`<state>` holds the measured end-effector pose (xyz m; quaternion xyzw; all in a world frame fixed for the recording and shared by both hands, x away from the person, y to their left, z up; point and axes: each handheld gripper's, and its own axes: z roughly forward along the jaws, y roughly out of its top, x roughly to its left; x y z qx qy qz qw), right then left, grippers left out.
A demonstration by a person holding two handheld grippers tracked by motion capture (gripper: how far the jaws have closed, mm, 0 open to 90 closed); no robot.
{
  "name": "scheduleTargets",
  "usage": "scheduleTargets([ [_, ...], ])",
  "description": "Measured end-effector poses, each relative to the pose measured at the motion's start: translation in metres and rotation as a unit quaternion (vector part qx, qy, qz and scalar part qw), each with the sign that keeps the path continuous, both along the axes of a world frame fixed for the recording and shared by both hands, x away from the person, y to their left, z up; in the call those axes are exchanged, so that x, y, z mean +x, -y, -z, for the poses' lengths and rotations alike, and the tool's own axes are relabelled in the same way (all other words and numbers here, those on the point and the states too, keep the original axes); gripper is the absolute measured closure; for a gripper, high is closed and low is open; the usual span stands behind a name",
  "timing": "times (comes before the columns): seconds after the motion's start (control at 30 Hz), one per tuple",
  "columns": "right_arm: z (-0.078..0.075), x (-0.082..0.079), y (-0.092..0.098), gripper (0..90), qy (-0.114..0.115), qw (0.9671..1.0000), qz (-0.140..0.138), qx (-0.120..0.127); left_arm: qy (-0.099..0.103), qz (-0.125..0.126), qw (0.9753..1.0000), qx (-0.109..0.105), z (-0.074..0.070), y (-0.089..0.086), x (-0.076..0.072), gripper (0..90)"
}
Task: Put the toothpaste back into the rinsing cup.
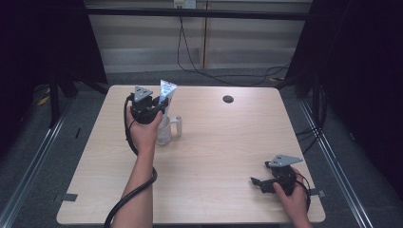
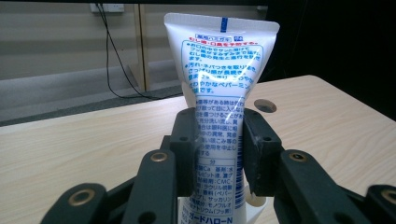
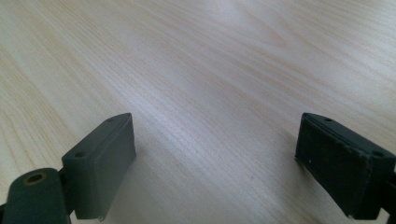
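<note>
The left gripper [image 2: 218, 154] is closed on a white tube [image 2: 218, 84], which is pinched between the jaws at about mid-length and held upright, its flat crimped end at the top. Blue and red print is seen on the tube's face. In the high view the left gripper [image 1: 159, 107] is held by the left hand [image 1: 144, 130] over the far left part of the table [image 1: 228, 156], and the tube [image 1: 167, 90] rises from it, tilted slightly away. A clear cup [image 1: 166, 129] with a handle stands just below and beside the gripper; the tube's lower end is seen at the cup's rim, but whether it is inside cannot be told.

The right gripper [image 3: 215, 158] is wide open, nothing is held between its jaws, and bare wood is seen beyond them. In the high view it [image 1: 256, 183] is held low by the right hand [image 1: 292, 197] near the table's near right corner, well apart from the cup.

A dark round hole [image 1: 228, 99] is set in the table's far side. Cables [image 1: 190, 57] hang down the wall behind.
</note>
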<state>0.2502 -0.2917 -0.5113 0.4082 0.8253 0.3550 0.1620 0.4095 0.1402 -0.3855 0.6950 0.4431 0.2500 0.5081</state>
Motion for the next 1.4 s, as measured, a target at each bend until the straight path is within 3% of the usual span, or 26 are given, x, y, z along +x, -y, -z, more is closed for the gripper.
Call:
scheduleTargets([
  [0.8, 0.000, 0.000, 0.000, 11.5, 0.001, 1.0000, -0.001, 0.000, -0.005, -0.017, 0.9998, -0.011, 0.022, -0.003, 0.001, 67.8],
  [1.4, 0.000, 0.000, 0.000, 11.4, 0.000, 1.0000, -0.001, 0.001, -0.015, -0.017, 0.9997, 0.000, 0.040, -0.006, -0.008, 67.1],
])
